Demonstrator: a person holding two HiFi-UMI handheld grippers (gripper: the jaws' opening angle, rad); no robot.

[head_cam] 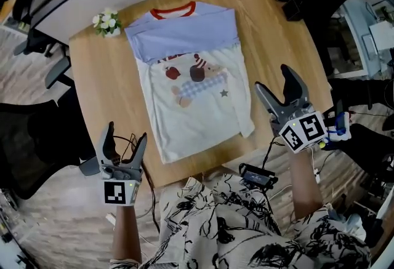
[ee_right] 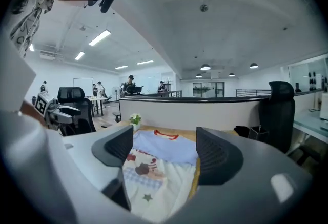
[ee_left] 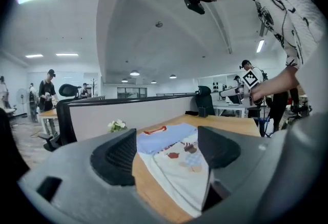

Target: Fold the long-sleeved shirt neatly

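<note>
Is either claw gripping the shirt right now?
No: the left claw and the right claw both stand open and empty, off to either side of the shirt.

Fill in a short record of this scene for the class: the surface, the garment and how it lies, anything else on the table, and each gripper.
surface: wooden table
garment: shirt, lying flat, print side up, red collar at the far end
sleeves: blue, folded across the chest just below the collar
other item: small bunch of white flowers, beside the shirt's far left corner, not touching it
left gripper: open, empty, by the table's near left edge
right gripper: open, empty, by the table's right side, clear of the shirt
</note>
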